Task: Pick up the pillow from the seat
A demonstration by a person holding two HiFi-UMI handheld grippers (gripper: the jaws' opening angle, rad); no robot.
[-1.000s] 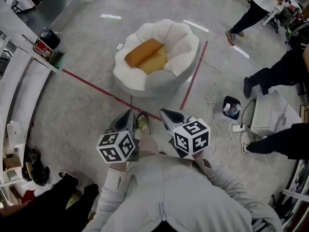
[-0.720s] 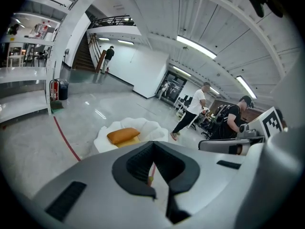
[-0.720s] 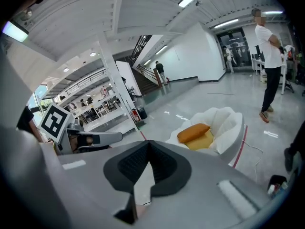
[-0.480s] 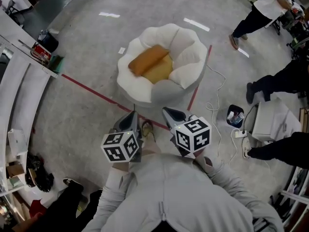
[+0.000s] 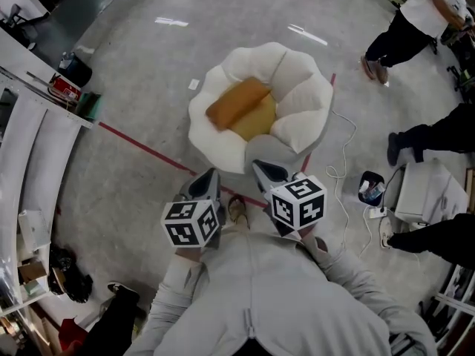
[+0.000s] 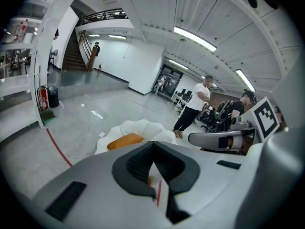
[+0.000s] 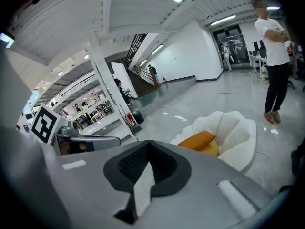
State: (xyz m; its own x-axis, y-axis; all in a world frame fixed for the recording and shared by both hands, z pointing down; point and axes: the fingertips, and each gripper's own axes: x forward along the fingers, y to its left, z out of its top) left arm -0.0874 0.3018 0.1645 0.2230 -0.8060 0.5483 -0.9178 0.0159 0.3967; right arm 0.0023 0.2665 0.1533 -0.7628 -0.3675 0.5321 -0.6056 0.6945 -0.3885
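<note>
An orange pillow [image 5: 237,101] lies tilted on the yellow cushion of a white petal-shaped seat [image 5: 300,124] on the floor ahead of me. Both grippers hang in front of my chest, short of the seat and touching nothing. The left gripper [image 5: 210,178] points at the seat's near rim with its jaws shut and nothing in them. The right gripper [image 5: 261,170] is beside it, also shut and empty. In the left gripper view the pillow [image 6: 125,140] shows above the closed jaws. In the right gripper view the pillow [image 7: 197,140] and seat [image 7: 236,130] lie ahead to the right.
A red tape line [image 5: 141,145] crosses the floor by the seat. White cables [image 5: 343,154], a dark bag [image 5: 370,190] and a white box [image 5: 427,195] lie at the right. People [image 5: 415,17] stand at the far right. Curved white shelving [image 5: 33,154] runs along the left.
The seat and pillow have shifted right and a little lower in the head view as I come closer. Both grippers stay shut and side by side.
</note>
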